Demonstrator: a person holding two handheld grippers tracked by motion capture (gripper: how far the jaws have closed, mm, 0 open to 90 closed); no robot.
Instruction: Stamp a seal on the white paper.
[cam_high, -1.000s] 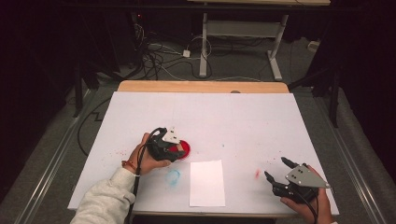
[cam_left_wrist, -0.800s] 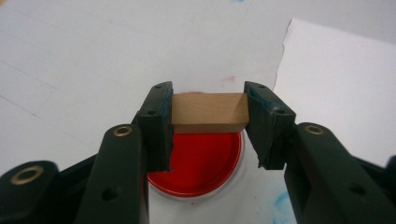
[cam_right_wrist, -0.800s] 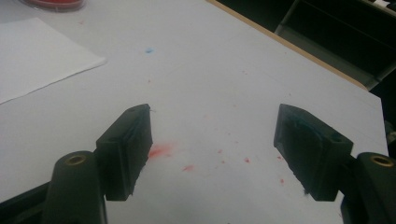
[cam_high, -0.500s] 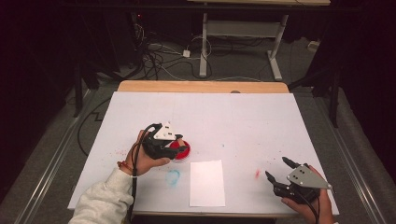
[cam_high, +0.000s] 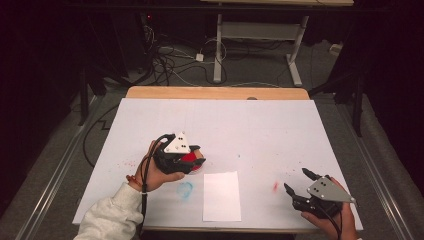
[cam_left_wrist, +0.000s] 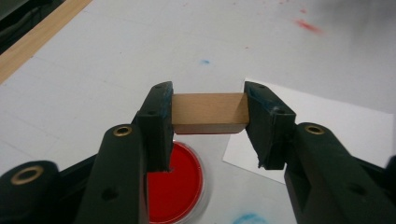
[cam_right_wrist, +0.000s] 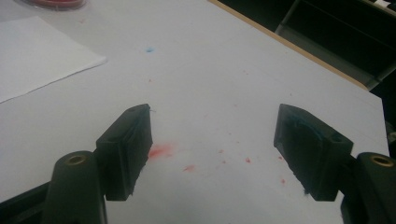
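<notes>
Dark room, cables on the floor behind; white-covered worktop (cam_high: 220, 120) with red and blue ink smudges. Left tongs (cam_left_wrist: 209, 116) clamped on a wooden stamp block (cam_left_wrist: 209, 111) — pads press both ends, block level, held over the red ink pad (cam_left_wrist: 175, 189) and off it. Looks like inking is done or nearly so; stamping is left, since the paper (cam_high: 221, 196) just beside the pad is blank. Block: plain light wood, rectangular, a thin red line along its lower edge — probably an inked face, can't confirm. Ink pad: round, bright red, in a clear dish. Right tongs (cam_right_wrist: 212, 154) wide open, nothing between them, low over the worktop's near right corner, well apart from the paper.
</notes>
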